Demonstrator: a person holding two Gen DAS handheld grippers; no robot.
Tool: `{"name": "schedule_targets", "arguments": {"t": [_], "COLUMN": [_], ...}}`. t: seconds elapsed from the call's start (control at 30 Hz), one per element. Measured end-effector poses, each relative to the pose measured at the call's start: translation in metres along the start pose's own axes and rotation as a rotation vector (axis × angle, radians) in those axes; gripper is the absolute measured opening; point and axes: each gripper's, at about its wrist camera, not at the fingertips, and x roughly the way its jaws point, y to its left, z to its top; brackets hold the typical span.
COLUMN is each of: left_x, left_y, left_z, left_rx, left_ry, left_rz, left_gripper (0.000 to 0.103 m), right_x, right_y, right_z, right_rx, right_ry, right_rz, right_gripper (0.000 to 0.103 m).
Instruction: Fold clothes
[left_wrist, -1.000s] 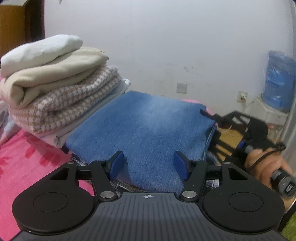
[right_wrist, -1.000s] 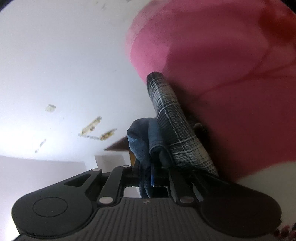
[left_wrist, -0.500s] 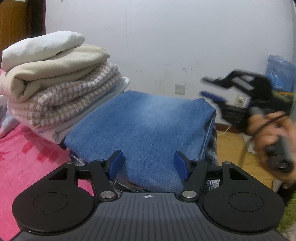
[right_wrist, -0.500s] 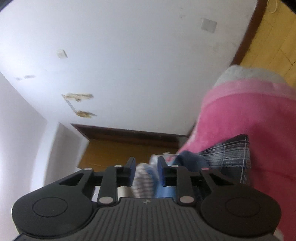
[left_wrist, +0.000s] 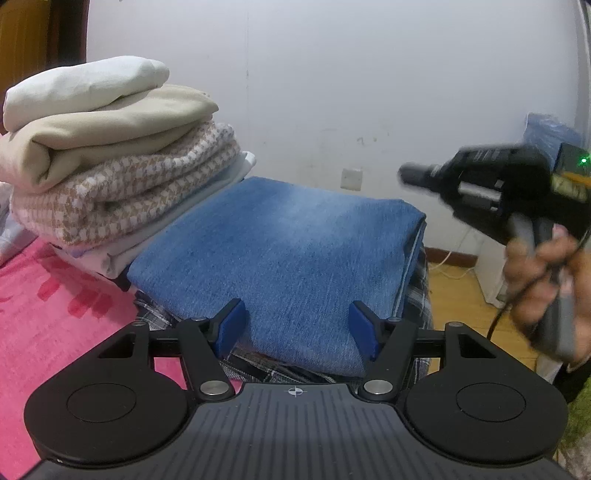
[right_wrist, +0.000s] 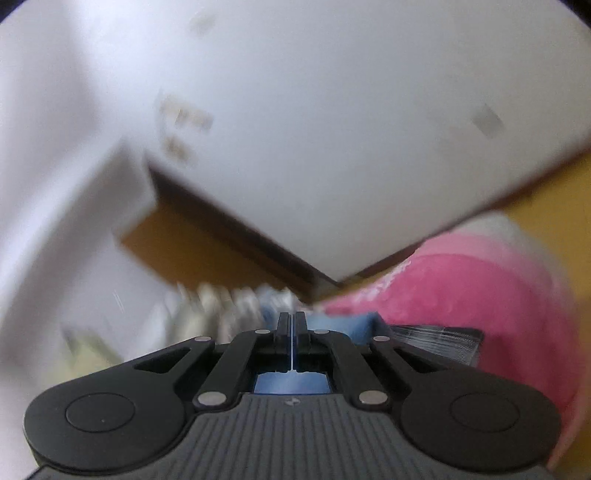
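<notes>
A plain white wall (left_wrist: 332, 74) fills the far side of the room, with a small white switch plate (left_wrist: 351, 179) low on it. At the right lies a yellow wooden floor (left_wrist: 454, 291), edged by a dark skirting board (left_wrist: 448, 254). A brown wooden door (left_wrist: 22, 48) stands at the far left. A blue plastic bag (left_wrist: 546, 133) sits at the far right.

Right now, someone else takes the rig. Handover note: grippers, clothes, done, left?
Left hand-held gripper: open, empty, fingers either side of the near edge of the folded denim garment.
Right hand-held gripper: shut, nothing between the fingers, held up in the air to the right of the clothes.
Clothes: denim lies folded on a plaid garment on the pink bedspread. Beside it, a stack: white, beige, houndstooth knit.
Done: denim looks folded.
Left: the plaid piece underneath, its state mostly hidden.
</notes>
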Motion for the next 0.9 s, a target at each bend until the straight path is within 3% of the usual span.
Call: {"name": "schedule_targets", "arguments": {"t": [0.07, 0.2, 0.37, 0.47, 0.53, 0.67, 0.8, 0.9], "left_x": [-0.001, -0.002, -0.004, -0.004, -0.003, -0.003, -0.001, -0.001], "left_y": [0.001, 0.001, 0.004, 0.005, 0.005, 0.007, 0.011, 0.013], "left_z": [-0.001, -0.002, -0.005, -0.008, -0.009, -0.013, -0.017, -0.021], "left_rx": [-0.001, 0.002, -0.016, -0.027, -0.032, -0.055, -0.089, -0.121], "left_ry": [0.004, 0.001, -0.001, -0.002, -0.001, -0.014, -0.028, -0.039], "left_rz": [-0.008, -0.011, -0.027, -0.037, -0.037, -0.045, -0.051, -0.057], "left_gripper": [0.063, 0.063, 0.064, 0.065, 0.066, 0.068, 0.069, 0.069], "right_x": [0.013, 0.01, -0.016, -0.001, 0.003, 0.002, 0.034, 0.103], "right_y": [-0.008, -0.011, 0.014, 0.013, 0.008, 0.051, 0.107, 0.133], "right_z": [-0.017, -0.013, -0.007, -0.025, -0.033, -0.014, 0.014, 0.032], "right_rx": [-0.063, -0.029, -0.185, -0.257, -0.267, -0.371, -0.556, -0.591], "right_ry": [0.061, 0.059, -0.005, 0.095, 0.114, 0.095, 0.077, 0.167], "right_rz": [-0.055, -0.039, -0.034, -0.091, -0.108, -0.125, -0.138, -0.16], "right_gripper": [0.0, 0.0, 0.0, 0.0, 0.0, 0.0, 0.0, 0.0]}}
